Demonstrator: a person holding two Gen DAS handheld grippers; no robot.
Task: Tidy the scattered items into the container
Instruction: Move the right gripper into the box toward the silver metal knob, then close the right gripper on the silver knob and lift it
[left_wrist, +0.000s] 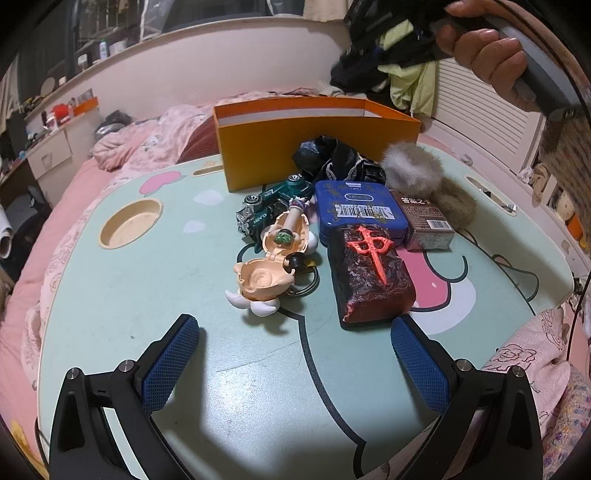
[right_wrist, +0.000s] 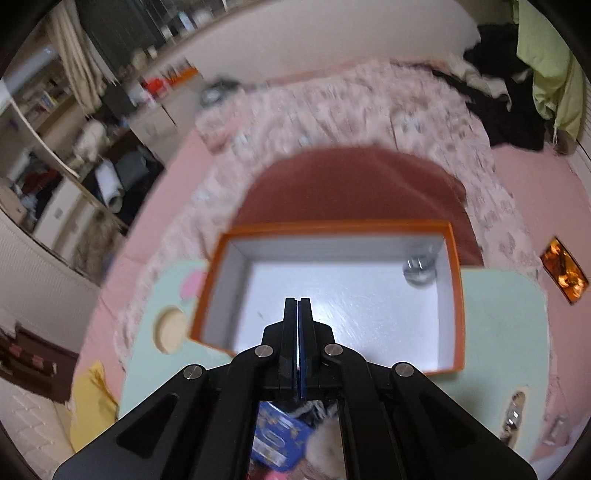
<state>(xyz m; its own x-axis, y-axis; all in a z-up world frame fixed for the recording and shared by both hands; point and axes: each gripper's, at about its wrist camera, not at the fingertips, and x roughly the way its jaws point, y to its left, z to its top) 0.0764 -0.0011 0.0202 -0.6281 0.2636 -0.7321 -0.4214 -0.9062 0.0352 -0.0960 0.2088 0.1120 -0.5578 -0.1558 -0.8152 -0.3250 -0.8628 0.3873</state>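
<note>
The orange box (left_wrist: 280, 155) stands at the far side of the mint table (left_wrist: 147, 295). In front of it lie a green toy car (left_wrist: 269, 208), an open peach lotus toy (left_wrist: 273, 258), a blue tin (left_wrist: 354, 210), a dark red block with a red character (left_wrist: 369, 273), a small brown carton (left_wrist: 424, 221), grey fluff (left_wrist: 410, 166), brown fluff (left_wrist: 454, 206) and black fabric (left_wrist: 332, 157). My left gripper (left_wrist: 293, 328) is open just short of them, holding nothing. My right gripper (right_wrist: 298, 301) hangs shut over the box (right_wrist: 332, 225), nothing visible between its fingers. A small silvery item (right_wrist: 419, 271) lies in the box's far right corner.
A hand (left_wrist: 487, 55) holds the right gripper high at the top right. The table has a round cup recess (left_wrist: 131, 223) on the left and sits on a pink bed with rumpled bedding (left_wrist: 147, 147). Clothes pile up at the back right (right_wrist: 517, 92).
</note>
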